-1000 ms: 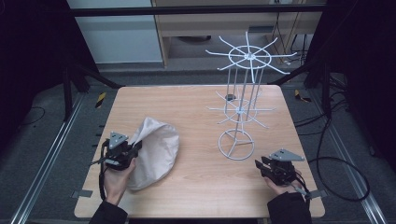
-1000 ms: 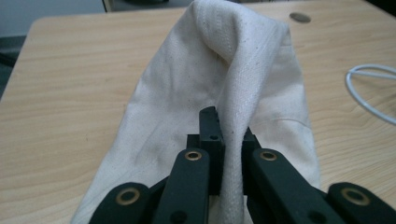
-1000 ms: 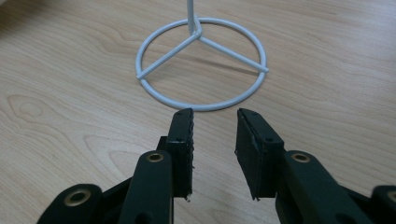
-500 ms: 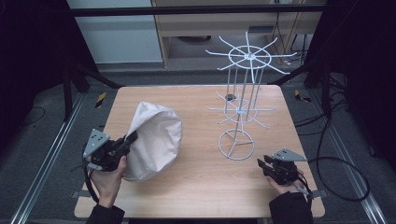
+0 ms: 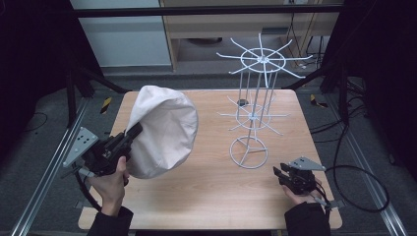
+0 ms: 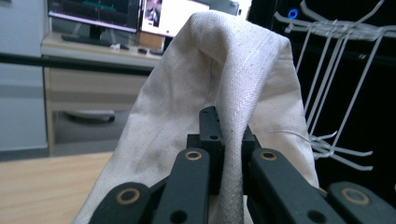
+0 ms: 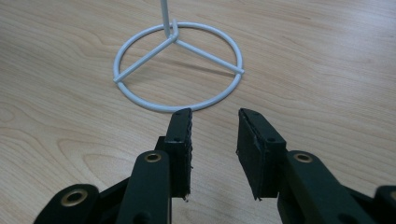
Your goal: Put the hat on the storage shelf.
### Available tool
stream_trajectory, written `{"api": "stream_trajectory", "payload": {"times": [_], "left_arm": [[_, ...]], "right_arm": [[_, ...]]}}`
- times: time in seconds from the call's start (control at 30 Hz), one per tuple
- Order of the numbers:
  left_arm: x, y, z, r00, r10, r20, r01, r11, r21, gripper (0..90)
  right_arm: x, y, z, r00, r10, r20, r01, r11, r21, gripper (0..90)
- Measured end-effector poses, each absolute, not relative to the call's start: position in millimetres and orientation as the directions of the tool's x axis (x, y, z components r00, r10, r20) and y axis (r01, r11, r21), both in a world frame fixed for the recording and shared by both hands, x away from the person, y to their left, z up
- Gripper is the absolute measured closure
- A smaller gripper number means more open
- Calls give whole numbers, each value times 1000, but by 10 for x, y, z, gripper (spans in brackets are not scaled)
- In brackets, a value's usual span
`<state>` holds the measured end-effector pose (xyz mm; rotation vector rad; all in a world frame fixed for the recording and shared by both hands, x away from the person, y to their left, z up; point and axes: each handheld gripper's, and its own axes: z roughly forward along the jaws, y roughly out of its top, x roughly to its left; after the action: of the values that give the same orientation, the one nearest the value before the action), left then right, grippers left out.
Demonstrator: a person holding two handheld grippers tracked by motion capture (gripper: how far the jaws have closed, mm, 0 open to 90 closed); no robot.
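Observation:
A cream canvas bag point(image 5: 164, 130) hangs lifted above the left half of the table, billowing wide. My left gripper point(image 5: 132, 133) is shut on a seam strip of its cloth; in the left gripper view that strip point(image 6: 231, 186) runs down between the jaws of the gripper point(image 6: 229, 135) and the bag point(image 6: 243, 70) rises over them. A white wire display rack point(image 5: 255, 113) with two tiers of hooks stands at right centre. My right gripper point(image 5: 279, 173) rests low near the front right edge, open and empty point(image 7: 215, 135), pointing at the rack's ring base point(image 7: 171, 35).
The wooden table point(image 5: 206, 196) has bare surface at its front middle. A small dark object point(image 5: 241, 103) lies behind the rack's pole. Yellow-black markers point(image 5: 105, 104) lie on the floor beside the table, and cables point(image 5: 359, 187) trail at the right.
My left gripper has risen and drawn back to the left with the bag, which left the table and now hangs spread out. The right gripper has stayed in place.

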<state>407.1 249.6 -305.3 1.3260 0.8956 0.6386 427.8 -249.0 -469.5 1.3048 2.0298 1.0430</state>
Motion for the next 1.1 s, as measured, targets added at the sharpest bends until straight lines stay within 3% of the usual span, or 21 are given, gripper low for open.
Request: {"api": "stream_trajectory", "payload": {"times": [0.33,1.1], "left_arm": [[4019,2361,-2816,588,783,-201,2,246,969,873],[3988,2051,-2339,666,723,-181,-95,324,941,873]], "right_arm": [[4285,-2496,-4699,-412,911,-13,522,247,816,655],[4286,-2499,-4700,-416,909,-5,525,245,815,656]]}}
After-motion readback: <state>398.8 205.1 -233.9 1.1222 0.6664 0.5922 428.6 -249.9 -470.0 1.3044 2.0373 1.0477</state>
